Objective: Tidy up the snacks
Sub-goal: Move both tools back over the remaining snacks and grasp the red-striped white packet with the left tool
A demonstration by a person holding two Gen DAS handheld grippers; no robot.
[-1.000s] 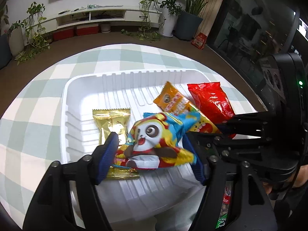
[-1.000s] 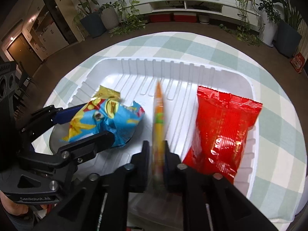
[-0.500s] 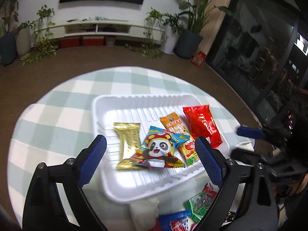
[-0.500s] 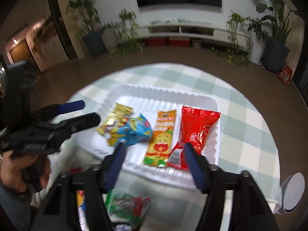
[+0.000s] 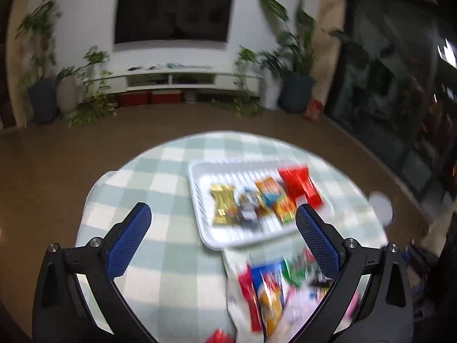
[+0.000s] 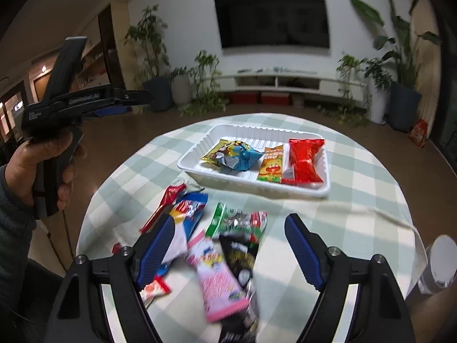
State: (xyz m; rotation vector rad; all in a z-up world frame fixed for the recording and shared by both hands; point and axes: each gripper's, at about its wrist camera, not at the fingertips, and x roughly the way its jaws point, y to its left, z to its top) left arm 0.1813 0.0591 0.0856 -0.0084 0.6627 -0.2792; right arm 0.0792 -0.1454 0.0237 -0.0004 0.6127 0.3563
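left wrist view, left gripper [image 5: 222, 228] empty, jaws opening wide, white tray [image 5: 200, 200] of snacks beyond its tips, loose snack packets [image 5: 271, 288] below, right wrist view, right gripper [image 6: 230, 253] empty, jaws opening above loose packets, tray further off

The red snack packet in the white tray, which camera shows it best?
The right wrist view. There the red snack packet lies sharp at the right end of the white tray, its whole face showing. The left wrist view shows it too, but smeared by motion blur.
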